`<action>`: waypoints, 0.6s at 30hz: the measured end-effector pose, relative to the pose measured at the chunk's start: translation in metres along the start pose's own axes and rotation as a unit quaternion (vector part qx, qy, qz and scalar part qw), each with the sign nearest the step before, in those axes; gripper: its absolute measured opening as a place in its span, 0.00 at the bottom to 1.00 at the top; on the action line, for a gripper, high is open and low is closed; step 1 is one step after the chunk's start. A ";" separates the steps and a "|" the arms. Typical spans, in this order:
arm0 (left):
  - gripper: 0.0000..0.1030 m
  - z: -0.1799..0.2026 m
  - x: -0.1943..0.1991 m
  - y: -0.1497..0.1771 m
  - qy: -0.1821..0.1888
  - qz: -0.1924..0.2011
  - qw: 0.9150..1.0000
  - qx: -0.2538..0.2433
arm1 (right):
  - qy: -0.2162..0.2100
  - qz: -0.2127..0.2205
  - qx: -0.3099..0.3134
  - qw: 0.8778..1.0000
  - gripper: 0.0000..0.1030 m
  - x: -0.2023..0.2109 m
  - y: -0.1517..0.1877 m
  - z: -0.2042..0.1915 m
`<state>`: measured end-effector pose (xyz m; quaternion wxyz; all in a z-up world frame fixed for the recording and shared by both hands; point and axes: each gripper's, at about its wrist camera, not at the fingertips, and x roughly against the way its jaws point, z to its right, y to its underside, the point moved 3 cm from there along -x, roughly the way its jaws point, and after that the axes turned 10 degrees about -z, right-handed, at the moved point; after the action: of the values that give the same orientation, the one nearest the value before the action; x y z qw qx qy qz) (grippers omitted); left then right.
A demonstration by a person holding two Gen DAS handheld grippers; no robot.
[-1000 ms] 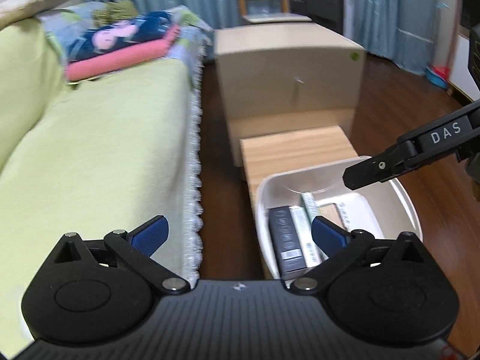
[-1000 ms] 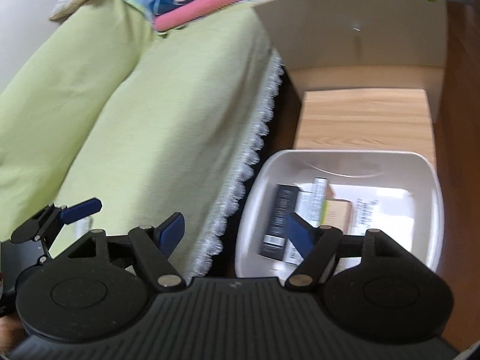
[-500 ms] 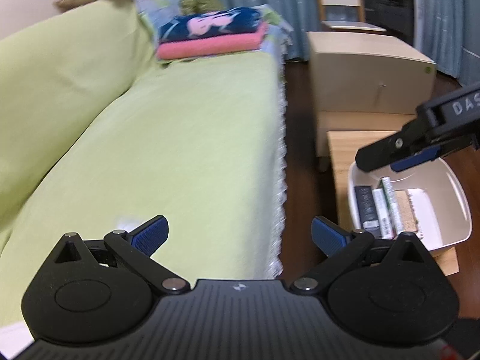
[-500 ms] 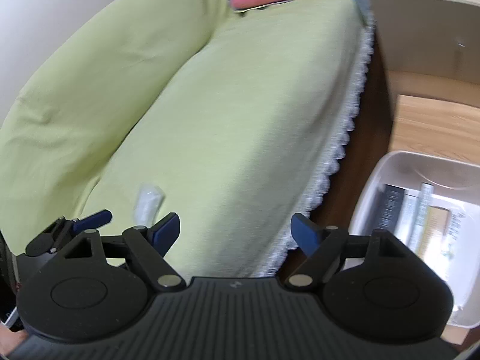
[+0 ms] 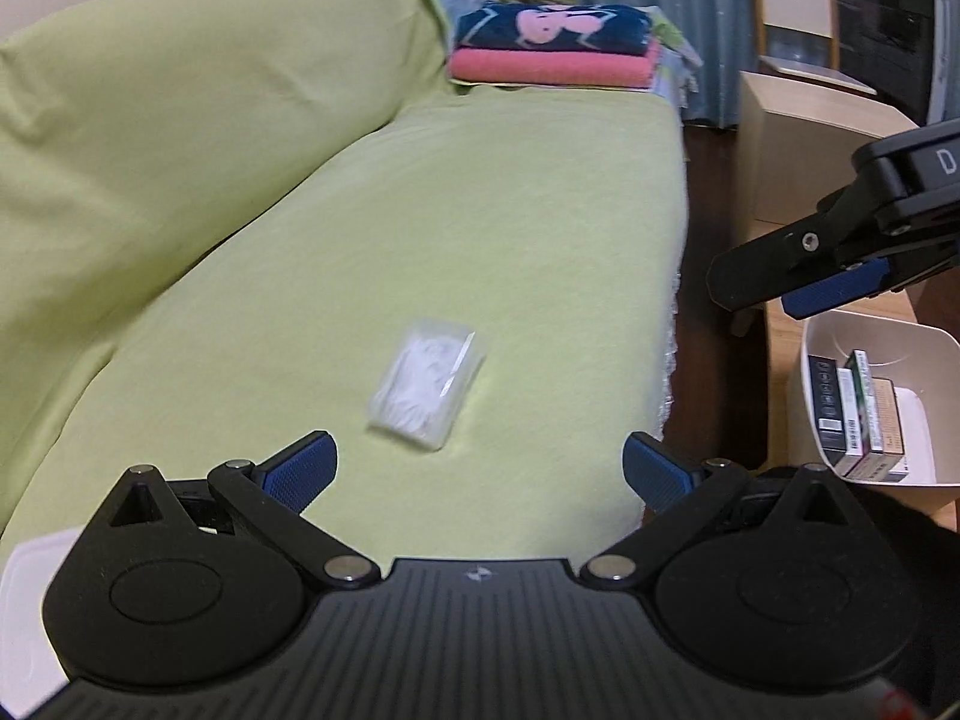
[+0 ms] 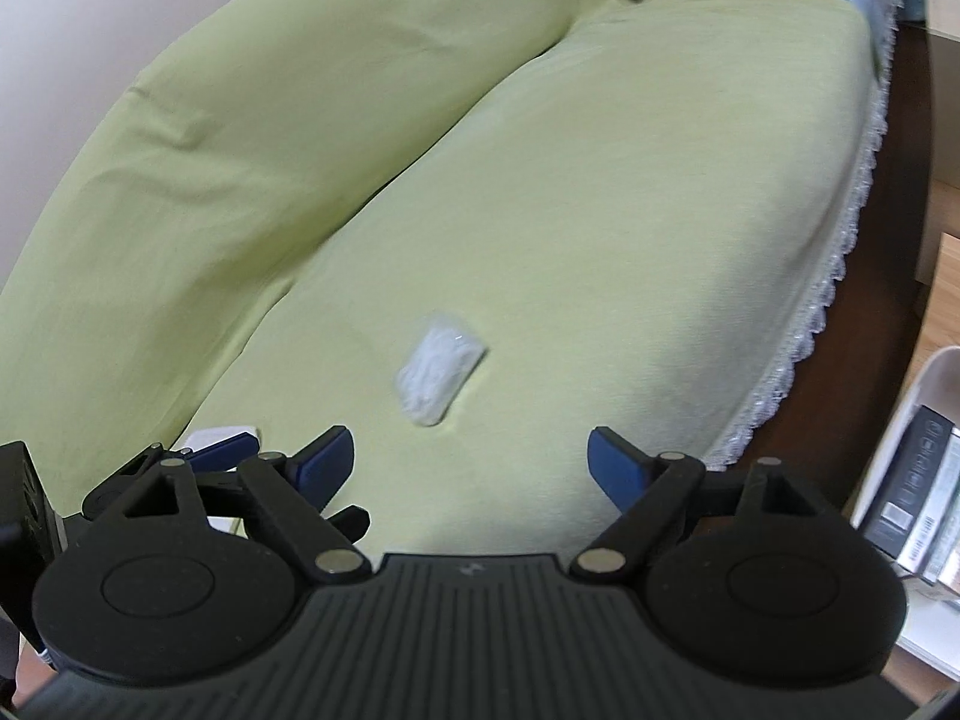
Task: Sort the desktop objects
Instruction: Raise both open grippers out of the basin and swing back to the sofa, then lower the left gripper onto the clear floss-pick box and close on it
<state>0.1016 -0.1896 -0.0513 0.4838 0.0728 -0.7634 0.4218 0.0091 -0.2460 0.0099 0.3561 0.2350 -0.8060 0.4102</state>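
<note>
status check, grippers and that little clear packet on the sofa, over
Left gripper open, empty. Right gripper open, empty. Clear packet flat on the green sofa cover, ahead of both, untouched. Nothing in the way.

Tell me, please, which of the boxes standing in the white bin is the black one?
The black box is the leftmost in the white bin, against its left wall; the white-and-green box and tan box stand to its right.

The blurred clear packet [image 5: 427, 391] hides its contents; the white bin [image 6: 936, 396] is edge-cropped
</note>
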 end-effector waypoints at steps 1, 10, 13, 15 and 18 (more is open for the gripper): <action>0.99 -0.004 0.000 0.002 -0.002 -0.001 1.000 0.004 | 0.000 -0.002 0.003 1.000 0.81 -0.002 0.000 -0.003; 0.99 -0.025 -0.005 0.016 -0.010 -0.008 0.999 0.029 | 0.021 -0.042 0.053 0.998 0.89 -0.025 0.002 -0.023; 0.99 -0.028 -0.007 0.016 -0.011 -0.010 0.999 0.033 | 0.030 -0.051 0.069 0.996 0.89 -0.033 0.003 -0.028; 0.99 -0.030 -0.007 0.019 -0.012 -0.011 0.999 0.034 | 0.037 -0.053 0.078 0.995 0.89 -0.037 0.002 -0.031; 0.99 -0.032 -0.009 0.021 -0.014 -0.014 0.999 0.034 | 0.048 -0.055 0.091 0.993 0.89 -0.041 0.003 -0.033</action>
<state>0.1165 -0.1563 -0.0647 0.4763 0.1060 -0.7543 0.4393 0.0458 -0.2131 -0.0095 0.3932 0.2903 -0.7332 0.4729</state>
